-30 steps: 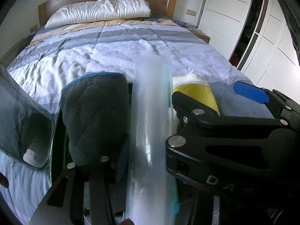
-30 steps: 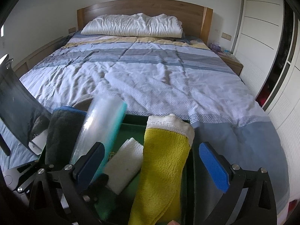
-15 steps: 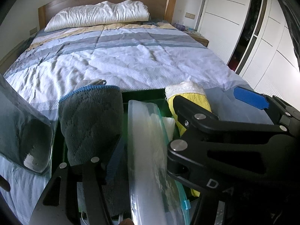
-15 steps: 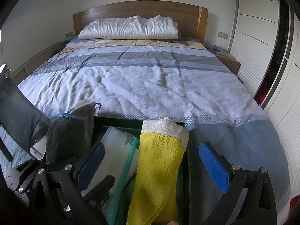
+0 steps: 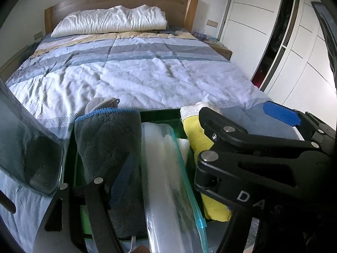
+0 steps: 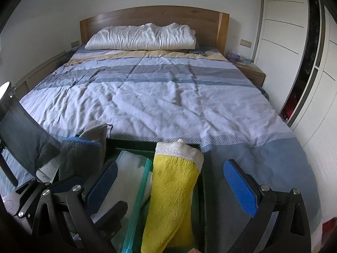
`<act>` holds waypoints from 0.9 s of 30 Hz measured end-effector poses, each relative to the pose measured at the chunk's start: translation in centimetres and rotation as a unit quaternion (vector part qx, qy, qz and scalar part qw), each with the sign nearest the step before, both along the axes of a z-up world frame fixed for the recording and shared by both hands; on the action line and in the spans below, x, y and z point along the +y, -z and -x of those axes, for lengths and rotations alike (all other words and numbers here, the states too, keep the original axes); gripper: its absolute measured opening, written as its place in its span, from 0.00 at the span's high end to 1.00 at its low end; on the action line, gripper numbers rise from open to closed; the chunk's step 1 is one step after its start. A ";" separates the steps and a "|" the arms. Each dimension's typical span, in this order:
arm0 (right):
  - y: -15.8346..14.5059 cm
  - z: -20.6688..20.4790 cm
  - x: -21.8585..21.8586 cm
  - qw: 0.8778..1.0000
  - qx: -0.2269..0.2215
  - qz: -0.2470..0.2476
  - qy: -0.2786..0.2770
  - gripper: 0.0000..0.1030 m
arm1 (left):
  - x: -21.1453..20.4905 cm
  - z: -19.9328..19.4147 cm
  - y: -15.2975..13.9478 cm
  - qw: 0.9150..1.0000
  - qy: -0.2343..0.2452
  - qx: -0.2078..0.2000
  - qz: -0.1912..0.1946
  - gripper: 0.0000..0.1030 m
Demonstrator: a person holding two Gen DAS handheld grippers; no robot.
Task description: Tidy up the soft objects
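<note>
A green bin (image 5: 160,113) sits at the foot of the bed. It holds a rolled grey towel (image 5: 105,143), a clear zip bag (image 5: 164,168) and a rolled yellow towel (image 6: 172,185). My left gripper (image 5: 168,168) straddles the bag and its jaws are opening. Its blue left pad (image 5: 124,175) stands clear of the plastic, while its right finger is hidden behind the other gripper. My right gripper (image 6: 170,179) is open above the yellow towel, and its pads (image 6: 240,187) touch nothing.
A folded white cloth (image 5: 183,147) lies between the bag and the yellow towel. A grey sock-like piece (image 6: 94,132) sticks up behind the grey towel. A dark translucent panel (image 5: 27,147) stands left of the bin. White wardrobes (image 6: 294,63) line the right.
The bag stood upright close to the left camera and now lies lower in the bin. The left pad has drawn away from it. The right gripper has risen slightly.
</note>
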State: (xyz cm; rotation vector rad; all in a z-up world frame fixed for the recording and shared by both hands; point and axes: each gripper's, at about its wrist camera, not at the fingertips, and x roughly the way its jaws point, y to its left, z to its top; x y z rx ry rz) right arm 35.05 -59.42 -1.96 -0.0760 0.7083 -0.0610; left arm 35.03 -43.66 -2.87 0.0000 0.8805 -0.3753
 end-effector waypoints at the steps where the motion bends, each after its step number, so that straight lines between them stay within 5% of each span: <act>1: -0.1 0.2 0.0 1.000 -0.001 0.001 0.001 0.01 | 0.1 0.0 -0.2 1.000 -0.001 -0.001 0.001 0.35; 27: -2.7 4.8 1.1 0.999 -0.020 -0.001 0.034 0.00 | 3.1 2.9 -2.8 1.000 -0.014 -0.027 -0.009 0.32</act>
